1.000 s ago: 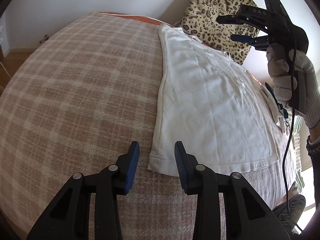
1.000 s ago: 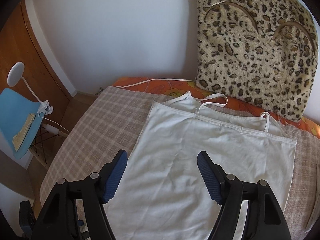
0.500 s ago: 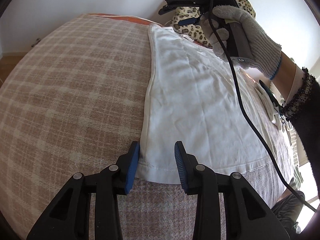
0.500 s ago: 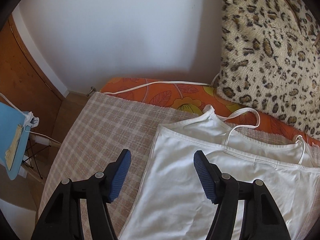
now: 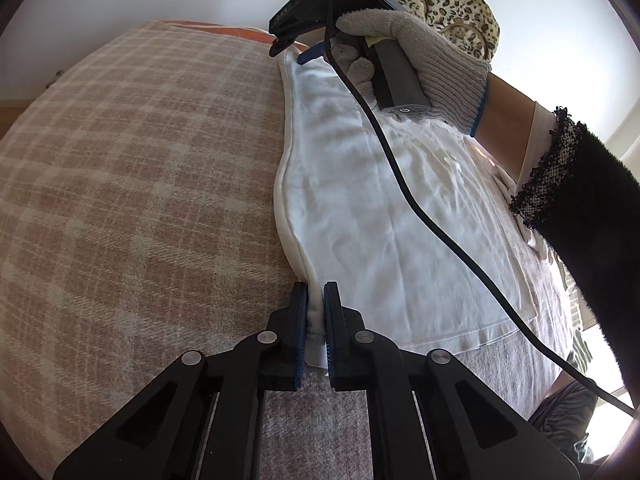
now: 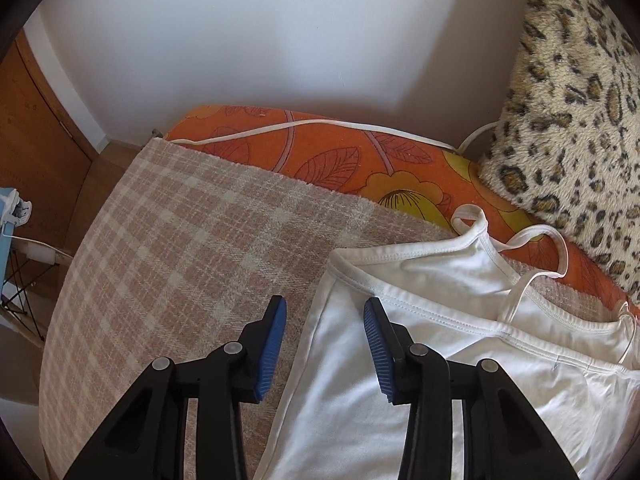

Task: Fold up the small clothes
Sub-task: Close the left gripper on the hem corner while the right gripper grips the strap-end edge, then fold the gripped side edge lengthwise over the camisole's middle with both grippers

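A white strappy top lies flat on a pink checked blanket. My left gripper is closing and its blue pads pinch the top's near left hem corner. At the far end my right gripper, held by a gloved hand, hovers at the top's far left corner. In the right wrist view the top shows its thin straps. There the right gripper straddles the top's side edge near the armhole, jaws closing, pads not pressing the cloth.
A leopard-print cushion leans on the white wall behind the top. An orange flowered sheet shows past the blanket's edge. A white cord runs along it. A black cable crosses the top. A dark sleeve fills the right.
My left gripper closed onto the hem corner, bunching the side edge. The right gripper came down and left to the top's far corner, its jaws narrowing.
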Available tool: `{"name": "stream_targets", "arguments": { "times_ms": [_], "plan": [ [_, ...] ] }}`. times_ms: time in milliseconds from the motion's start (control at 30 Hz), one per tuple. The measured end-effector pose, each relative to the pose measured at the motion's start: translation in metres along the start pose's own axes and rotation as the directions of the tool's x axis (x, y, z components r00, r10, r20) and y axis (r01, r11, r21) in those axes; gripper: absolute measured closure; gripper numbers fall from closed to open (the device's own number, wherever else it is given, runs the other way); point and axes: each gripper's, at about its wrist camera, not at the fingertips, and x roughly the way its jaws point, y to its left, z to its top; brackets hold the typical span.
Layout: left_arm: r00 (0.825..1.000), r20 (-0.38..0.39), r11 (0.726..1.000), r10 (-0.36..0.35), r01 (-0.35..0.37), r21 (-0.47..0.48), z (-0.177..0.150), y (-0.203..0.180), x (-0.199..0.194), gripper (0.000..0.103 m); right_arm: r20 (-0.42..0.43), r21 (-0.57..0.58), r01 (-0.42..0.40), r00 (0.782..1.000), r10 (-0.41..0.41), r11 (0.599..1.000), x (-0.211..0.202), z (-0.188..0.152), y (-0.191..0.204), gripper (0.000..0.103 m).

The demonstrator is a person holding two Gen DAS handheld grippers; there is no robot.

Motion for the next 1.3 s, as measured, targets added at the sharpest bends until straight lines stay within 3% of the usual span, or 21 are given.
{"name": "stream_targets", "arguments": {
  "times_ms": [200,433,533,800,1300],
  "plan": [
    [1.000,0.007,1.000,-0.016,0.016,-0.003,0.001,-0.002,0.000,0.097,-0.005,-0.009,0.049,0.999,-0.049,0.999,0.013,0.003,0.006,0.070],
    [0.999,0.013,0.999,-0.030,0.029,0.015,0.002,-0.006,-0.005,0.098,0.003,0.010,0.067,0.998,-0.067,0.998,0.017,0.010,0.006,0.096],
    [0.999,0.019,0.999,-0.041,0.041,0.021,0.001,-0.008,-0.008,0.098,0.031,0.028,0.060,0.998,-0.060,0.998,0.009,0.010,-0.002,0.101],
    [0.996,0.020,0.993,-0.085,0.083,0.082,0.002,-0.032,-0.012,0.098,0.069,0.038,0.059,0.996,-0.061,0.998,-0.020,0.002,-0.023,0.101],
    [0.991,-0.028,0.973,-0.132,0.135,0.189,0.000,-0.080,0.004,0.098,0.105,0.115,0.167,0.978,-0.179,0.979,-0.058,-0.038,-0.097,0.101]
  ]
}}
